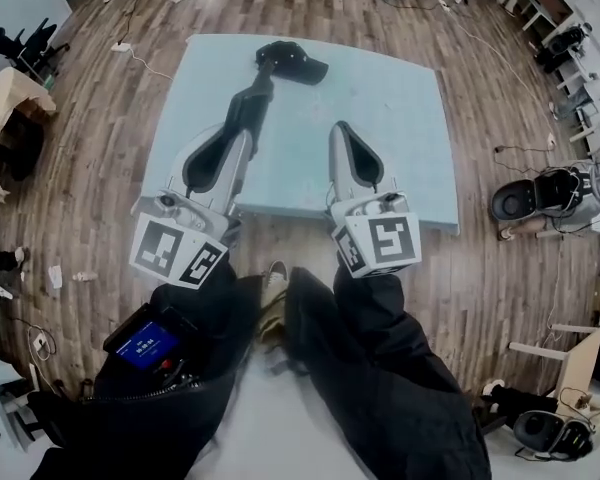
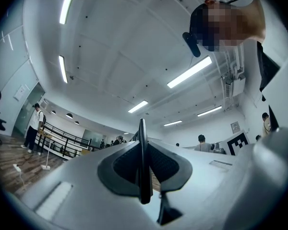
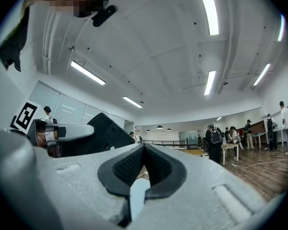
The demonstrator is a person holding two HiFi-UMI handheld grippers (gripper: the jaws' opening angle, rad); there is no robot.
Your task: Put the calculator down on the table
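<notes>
Calculator (image 1: 252,103) is gripped edge-on in the left claw (image 1: 238,138) and held up over the light-blue tabletop (image 1: 400,118), not yet set down. Right claw (image 1: 346,133) is clenched on nothing and held alongside, likely so the landing area is left free.

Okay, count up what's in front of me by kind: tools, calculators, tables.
tools: 2, the left tool and the right tool
calculator: 1, clamped in the left tool
table: 1
total: 4

Black sleeves (image 1: 380,348), grey hand-held grippers (image 1: 242,133) (image 1: 341,130)
</notes>
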